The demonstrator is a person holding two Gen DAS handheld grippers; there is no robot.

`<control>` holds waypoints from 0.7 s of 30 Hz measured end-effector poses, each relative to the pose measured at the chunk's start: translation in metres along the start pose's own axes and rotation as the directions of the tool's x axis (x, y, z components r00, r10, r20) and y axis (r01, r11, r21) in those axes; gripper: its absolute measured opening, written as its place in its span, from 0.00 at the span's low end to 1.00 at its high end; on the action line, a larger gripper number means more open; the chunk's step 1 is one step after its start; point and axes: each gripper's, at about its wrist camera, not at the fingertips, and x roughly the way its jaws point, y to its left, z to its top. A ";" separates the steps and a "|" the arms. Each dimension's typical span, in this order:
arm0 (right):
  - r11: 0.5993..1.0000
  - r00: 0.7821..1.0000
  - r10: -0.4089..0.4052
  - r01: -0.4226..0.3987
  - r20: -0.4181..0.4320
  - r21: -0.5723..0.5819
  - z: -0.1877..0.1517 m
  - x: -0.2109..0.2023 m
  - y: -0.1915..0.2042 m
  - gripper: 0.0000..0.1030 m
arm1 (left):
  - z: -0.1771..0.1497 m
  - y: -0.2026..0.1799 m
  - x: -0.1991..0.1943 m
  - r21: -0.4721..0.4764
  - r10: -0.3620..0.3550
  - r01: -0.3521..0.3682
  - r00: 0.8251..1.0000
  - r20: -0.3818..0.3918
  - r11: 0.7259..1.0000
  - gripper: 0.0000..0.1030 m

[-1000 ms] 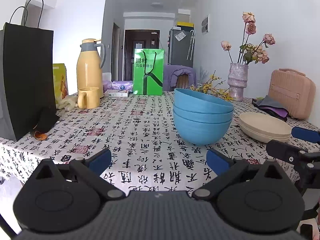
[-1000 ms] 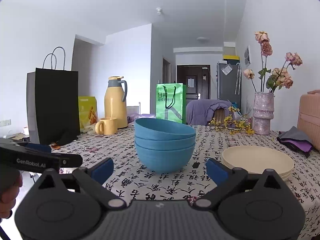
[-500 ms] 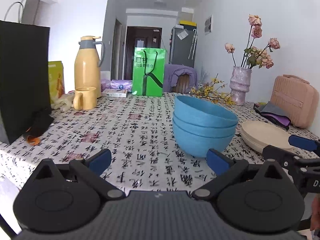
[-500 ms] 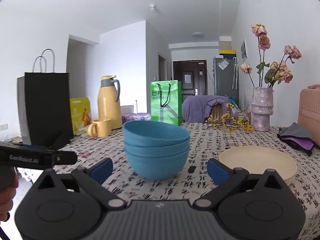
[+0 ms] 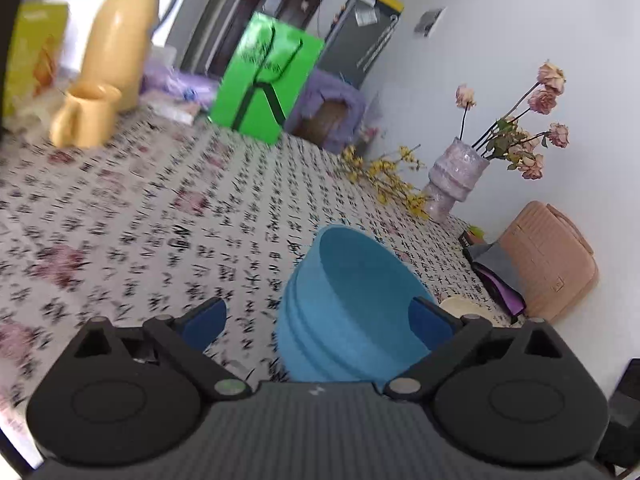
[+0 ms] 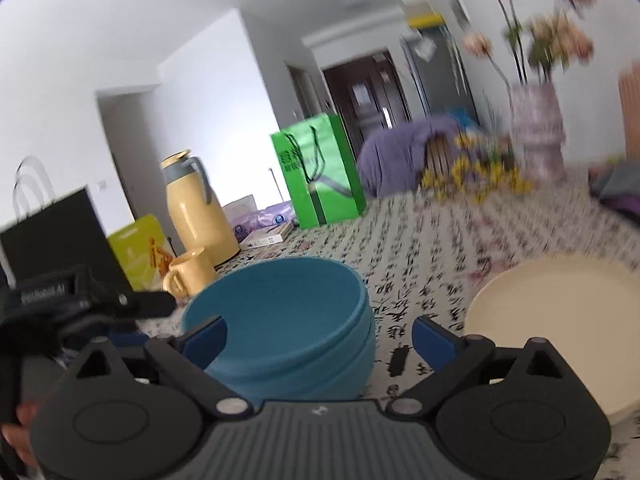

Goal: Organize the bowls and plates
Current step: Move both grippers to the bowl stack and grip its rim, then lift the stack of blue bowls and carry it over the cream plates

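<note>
A stack of three blue bowls [image 5: 348,300] stands on the patterned tablecloth, close in front of both grippers. My left gripper [image 5: 318,322] looks down on the stack; its jaws are closing, the bowls lie between the fingers, and no pad presses on them. From the other side, my right gripper [image 6: 320,340] is open, and its left fingertip [image 6: 204,336] is over the near rim of the blue bowls [image 6: 280,312]. Cream plates [image 6: 560,320] lie stacked to the right of the bowls, and only an edge of these plates [image 5: 464,306] shows in the left wrist view. The left gripper [image 6: 80,300] shows at the left edge, with a hand below it.
At the back stand a yellow thermos [image 5: 120,40], a yellow mug [image 5: 86,116] and a green paper bag [image 5: 268,80]. A vase of dried flowers [image 5: 456,180] and a pink case [image 5: 548,260] are at the right. A small black piece [image 6: 398,360] lies by the bowls.
Both grippers have moved forward to the blue bowls and rolled, so both views now tilt. The bowls now lie between the fingers in both views.
</note>
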 end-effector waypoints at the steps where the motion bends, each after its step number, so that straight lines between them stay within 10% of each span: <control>1: 0.999 1.000 -0.001 0.002 -0.017 0.033 0.004 0.010 -0.005 0.94 | 0.004 0.002 0.010 -0.010 -0.005 0.005 1.000 -0.021 1.000 0.90; 13: 0.959 0.970 0.079 -0.011 -0.231 0.283 0.003 0.083 -0.047 0.73 | 0.010 0.036 0.086 -0.176 -0.144 0.100 0.955 -0.258 0.979 0.70; 21: 0.912 0.942 0.169 -0.039 -0.289 0.408 -0.008 0.099 -0.060 0.60 | 0.008 0.045 0.093 -0.210 -0.151 0.092 0.946 -0.286 0.973 0.60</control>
